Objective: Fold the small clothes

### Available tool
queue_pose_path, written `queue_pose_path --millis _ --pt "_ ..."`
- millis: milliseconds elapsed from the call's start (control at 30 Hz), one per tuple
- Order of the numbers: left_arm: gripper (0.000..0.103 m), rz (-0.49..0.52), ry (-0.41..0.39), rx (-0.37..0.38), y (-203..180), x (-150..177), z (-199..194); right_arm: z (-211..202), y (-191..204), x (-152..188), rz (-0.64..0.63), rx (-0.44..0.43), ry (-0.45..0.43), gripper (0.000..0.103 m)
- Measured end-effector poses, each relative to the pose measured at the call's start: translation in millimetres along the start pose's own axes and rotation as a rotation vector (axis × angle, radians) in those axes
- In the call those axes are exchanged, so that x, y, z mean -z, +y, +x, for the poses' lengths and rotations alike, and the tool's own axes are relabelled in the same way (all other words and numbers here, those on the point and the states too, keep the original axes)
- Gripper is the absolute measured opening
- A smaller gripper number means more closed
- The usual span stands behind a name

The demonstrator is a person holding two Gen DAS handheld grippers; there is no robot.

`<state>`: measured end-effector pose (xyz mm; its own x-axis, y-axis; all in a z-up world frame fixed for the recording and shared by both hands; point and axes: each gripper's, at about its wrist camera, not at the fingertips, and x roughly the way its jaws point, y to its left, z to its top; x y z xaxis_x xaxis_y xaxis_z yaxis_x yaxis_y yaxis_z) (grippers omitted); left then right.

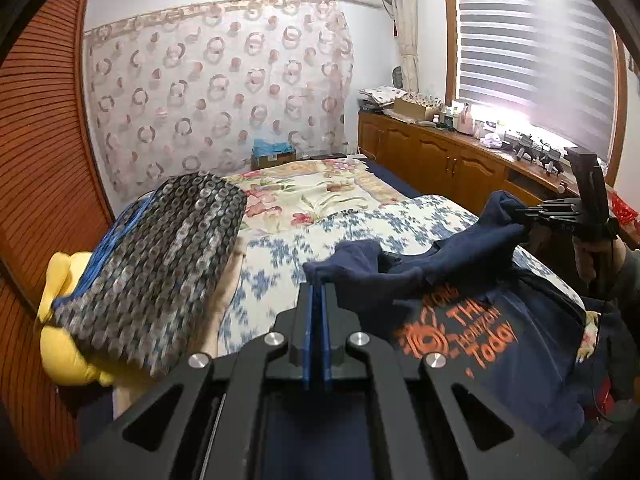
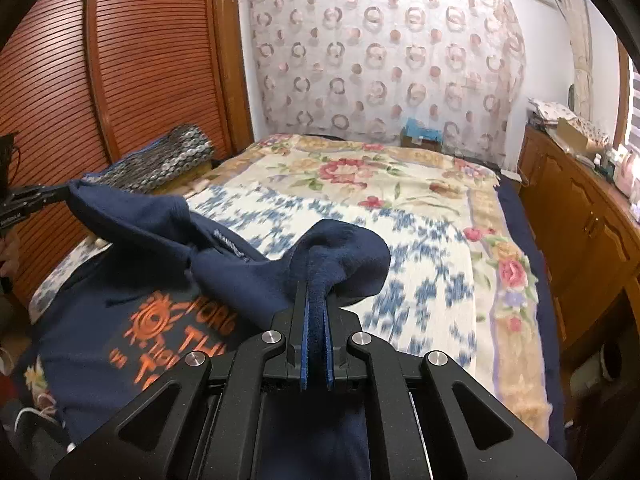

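Your navy shirt (image 1: 492, 344) lies printed-side up on the near right of the bed (image 1: 304, 232), its far edge lifted. Your left gripper (image 1: 318, 280) and right gripper (image 2: 316, 280) are each clamped on a corner, that edge strung left-right between them, ahead of both.

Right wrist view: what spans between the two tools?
Only the navy sweatshirt, its lifted edge stretched from the left tool to the right tool; nothing else between.
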<state>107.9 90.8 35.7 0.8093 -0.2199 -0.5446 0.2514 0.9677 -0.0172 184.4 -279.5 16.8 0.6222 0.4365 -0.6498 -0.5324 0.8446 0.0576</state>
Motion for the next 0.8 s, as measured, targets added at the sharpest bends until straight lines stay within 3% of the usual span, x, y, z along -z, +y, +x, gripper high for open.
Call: queue_pose_path --millis 467,800 --pt "0.001 -0.112 -0.014 0.005 -5.4 74.7 -86.1 -78.9 38.0 51.3 -0.011 -0.027 0.017 0.003" --pt "0.001 -0.104 0.001 -0.01 -15.6 92.0 -131.0 -125.1 60.6 80.3 -0.05 -0.024 0.083 0.003"
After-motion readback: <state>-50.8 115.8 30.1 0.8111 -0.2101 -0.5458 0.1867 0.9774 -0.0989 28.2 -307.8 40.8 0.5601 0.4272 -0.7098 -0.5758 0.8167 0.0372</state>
